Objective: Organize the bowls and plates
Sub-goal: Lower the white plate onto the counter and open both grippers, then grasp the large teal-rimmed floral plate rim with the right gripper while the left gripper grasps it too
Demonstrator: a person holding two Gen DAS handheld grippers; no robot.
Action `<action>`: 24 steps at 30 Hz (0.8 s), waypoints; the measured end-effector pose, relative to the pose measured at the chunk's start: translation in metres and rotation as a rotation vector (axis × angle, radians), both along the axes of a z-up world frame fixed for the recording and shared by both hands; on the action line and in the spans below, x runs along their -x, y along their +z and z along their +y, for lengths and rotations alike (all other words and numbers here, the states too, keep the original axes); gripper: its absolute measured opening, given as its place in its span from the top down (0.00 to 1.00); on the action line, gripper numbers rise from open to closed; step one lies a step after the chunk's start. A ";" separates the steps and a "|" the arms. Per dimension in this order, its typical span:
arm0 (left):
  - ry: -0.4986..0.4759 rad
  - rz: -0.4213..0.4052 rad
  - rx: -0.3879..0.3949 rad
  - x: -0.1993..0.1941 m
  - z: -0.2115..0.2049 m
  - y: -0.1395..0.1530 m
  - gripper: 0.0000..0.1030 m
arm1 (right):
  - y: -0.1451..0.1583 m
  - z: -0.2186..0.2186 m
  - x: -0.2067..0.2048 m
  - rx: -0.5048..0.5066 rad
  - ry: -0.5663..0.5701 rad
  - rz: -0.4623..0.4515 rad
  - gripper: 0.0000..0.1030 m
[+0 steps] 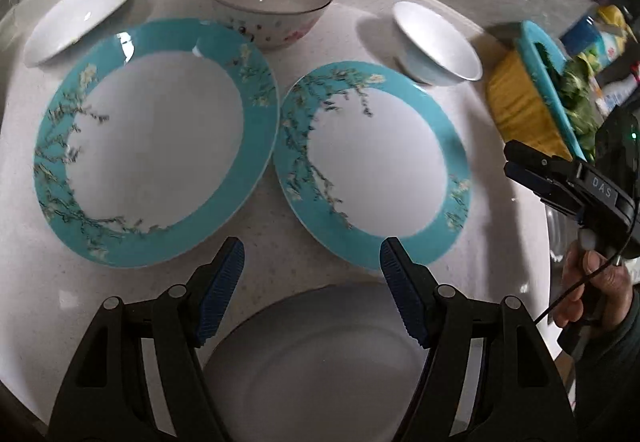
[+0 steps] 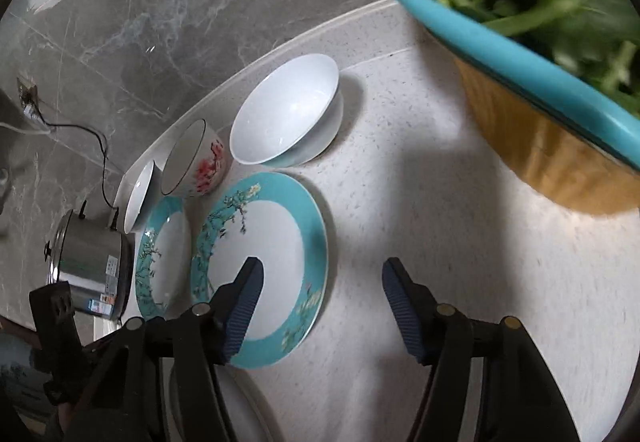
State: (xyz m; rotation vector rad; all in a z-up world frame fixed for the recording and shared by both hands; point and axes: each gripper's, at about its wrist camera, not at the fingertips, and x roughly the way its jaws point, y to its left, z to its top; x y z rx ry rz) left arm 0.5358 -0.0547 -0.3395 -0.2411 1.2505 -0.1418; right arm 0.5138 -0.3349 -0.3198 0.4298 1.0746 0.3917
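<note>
Two teal-rimmed flowered plates lie side by side on the white counter (image 1: 264, 266), the larger plate (image 1: 156, 141) on the left and the smaller plate (image 1: 376, 165) on the right. Behind them stand a shallow white bowl (image 1: 84, 15), a floral bowl (image 1: 270, 9) and a small white bowl (image 1: 438, 41). My left gripper (image 1: 312, 254) is open above a plain white plate (image 1: 320, 354), holding nothing. My right gripper (image 2: 323, 270) is open and empty, its left finger over the smaller teal plate (image 2: 280, 242); the small white bowl (image 2: 284, 117) sits beyond.
A yellow basket with a teal rim (image 1: 528, 97), full of green leaves, stands at the counter's right end (image 2: 540, 121). A steel pot (image 2: 92, 262) with a cord sits beyond the counter's left end. A grey marble wall (image 2: 160, 21) backs the counter. A hand (image 1: 592, 282) holds the right gripper.
</note>
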 end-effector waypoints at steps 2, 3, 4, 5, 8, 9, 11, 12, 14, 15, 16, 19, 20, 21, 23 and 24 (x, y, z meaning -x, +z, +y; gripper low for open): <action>0.019 0.023 0.004 -0.004 0.001 -0.009 0.34 | -0.006 0.001 -0.008 -0.011 0.033 0.010 0.37; 0.028 0.032 0.010 -0.007 0.001 -0.012 0.34 | -0.009 0.002 -0.011 -0.015 0.044 0.016 0.39; 0.034 0.037 0.014 -0.009 0.000 -0.015 0.34 | -0.012 0.001 -0.015 -0.018 0.056 0.024 0.40; 0.035 0.040 0.014 -0.013 -0.002 -0.017 0.34 | -0.016 0.002 -0.018 -0.023 0.068 0.032 0.41; 0.041 0.046 0.016 -0.021 -0.006 -0.022 0.34 | -0.023 0.003 -0.024 -0.036 0.103 0.043 0.44; 0.044 0.049 0.017 -0.024 -0.006 -0.025 0.34 | -0.024 0.004 -0.026 -0.037 0.111 0.045 0.45; 0.052 0.059 0.017 -0.030 -0.007 -0.031 0.34 | -0.027 0.008 -0.031 -0.033 0.138 0.041 0.45; 0.061 0.070 0.021 -0.033 -0.006 -0.035 0.34 | -0.029 0.009 -0.032 -0.036 0.146 0.044 0.47; 0.071 0.068 0.027 -0.036 -0.003 -0.036 0.34 | -0.032 0.014 -0.035 -0.025 0.163 0.046 0.49; 0.072 0.067 0.025 -0.036 -0.003 -0.036 0.34 | -0.032 0.016 -0.036 -0.020 0.173 0.045 0.51; 0.072 0.064 0.024 -0.038 -0.003 -0.037 0.34 | -0.032 0.018 -0.036 -0.015 0.183 0.040 0.51; 0.066 0.060 0.029 -0.040 -0.007 -0.036 0.34 | -0.031 0.025 -0.036 0.014 0.211 0.021 0.51; 0.060 0.060 0.024 -0.042 -0.009 -0.036 0.34 | -0.031 0.025 -0.036 0.018 0.217 0.017 0.51; 0.055 0.059 0.024 -0.042 -0.011 -0.036 0.34 | -0.031 0.026 -0.037 0.019 0.222 0.013 0.51; 0.059 0.055 0.036 -0.044 -0.012 -0.036 0.34 | -0.031 0.026 -0.039 0.013 0.230 0.010 0.51; 0.067 0.052 0.039 -0.045 -0.011 -0.037 0.34 | -0.031 0.027 -0.040 0.011 0.236 0.007 0.51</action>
